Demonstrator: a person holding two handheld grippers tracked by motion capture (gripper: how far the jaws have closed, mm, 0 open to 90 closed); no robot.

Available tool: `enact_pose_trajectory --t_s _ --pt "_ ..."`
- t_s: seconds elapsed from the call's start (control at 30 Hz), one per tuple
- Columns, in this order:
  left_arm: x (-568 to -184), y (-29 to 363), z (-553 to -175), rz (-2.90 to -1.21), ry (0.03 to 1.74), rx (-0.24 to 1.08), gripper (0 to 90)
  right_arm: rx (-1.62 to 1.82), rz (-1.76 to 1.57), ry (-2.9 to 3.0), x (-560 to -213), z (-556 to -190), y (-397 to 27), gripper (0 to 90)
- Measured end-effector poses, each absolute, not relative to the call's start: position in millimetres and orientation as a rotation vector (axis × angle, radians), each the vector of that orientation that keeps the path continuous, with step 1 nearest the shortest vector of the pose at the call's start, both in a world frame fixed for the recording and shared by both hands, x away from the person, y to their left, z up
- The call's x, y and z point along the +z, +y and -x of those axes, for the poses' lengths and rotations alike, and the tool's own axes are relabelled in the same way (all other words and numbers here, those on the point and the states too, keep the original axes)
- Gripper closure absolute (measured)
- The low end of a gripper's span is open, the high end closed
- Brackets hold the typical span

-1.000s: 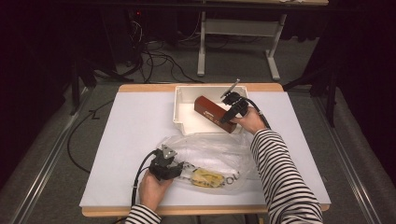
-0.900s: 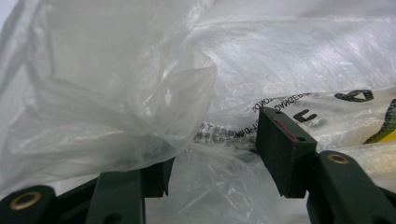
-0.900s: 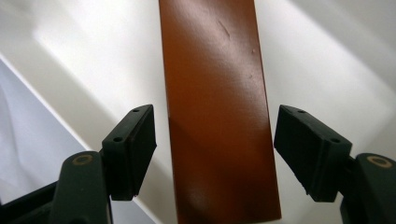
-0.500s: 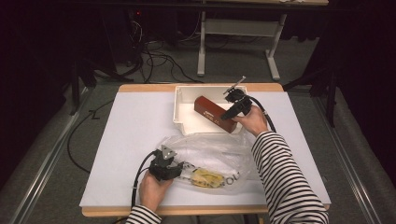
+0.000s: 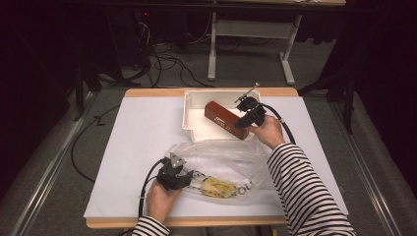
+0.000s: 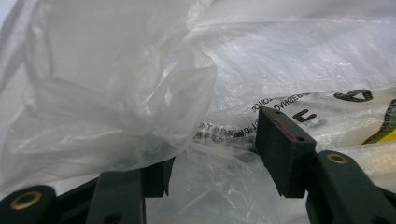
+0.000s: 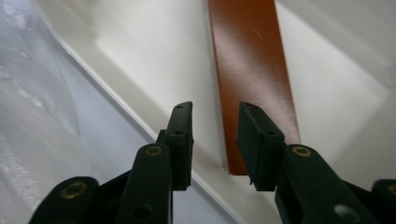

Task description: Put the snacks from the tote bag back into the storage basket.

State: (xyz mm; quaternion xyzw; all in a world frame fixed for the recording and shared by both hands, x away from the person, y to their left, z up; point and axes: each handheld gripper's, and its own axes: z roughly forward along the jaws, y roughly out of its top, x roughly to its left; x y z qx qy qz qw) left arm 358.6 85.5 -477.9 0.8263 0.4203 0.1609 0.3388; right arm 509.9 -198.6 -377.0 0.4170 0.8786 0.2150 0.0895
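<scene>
Being soft and slippery, the plastic bag [image 5: 221, 162] is pinched at its edge by the left gripper [image 6: 212, 154]; nothing is held by the right gripper [image 7: 215, 140], just narrowed above the stiff brown box [image 7: 252, 70]

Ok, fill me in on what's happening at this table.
A person in striped sleeves works with a gripper in each hand. The left gripper pinches a fold of the clear plastic bag at the table's near edge, something yellow inside it. The right gripper hangs above the near end of the reddish-brown box, which lies in the white tray. Its jaws have just been closing, with nothing between them, and the box is not held.
</scene>
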Motion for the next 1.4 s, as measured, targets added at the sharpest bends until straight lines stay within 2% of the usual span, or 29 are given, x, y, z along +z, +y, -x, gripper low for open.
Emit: enact_pose_trajectory --t_s 0.27,0.63,1.4 --pt "-478.5 86.1 -358.1 -2.146 1.092 0.419 48.6 0.657 -1.24 2.64 -381.6 -502.0 -198.2 79.2" --pt "-479.3 86.8 -357.4 -2.138 1.086 0.421 48.6 0.637 -1.287 2.643 -396.4 -499.2 -202.7 85.6" --pt "-478.1 86.5 -358.7 -2.15 1.089 0.412 48.7 0.524 -1.411 2.602 -413.5 -525.1 -202.1 87.6"
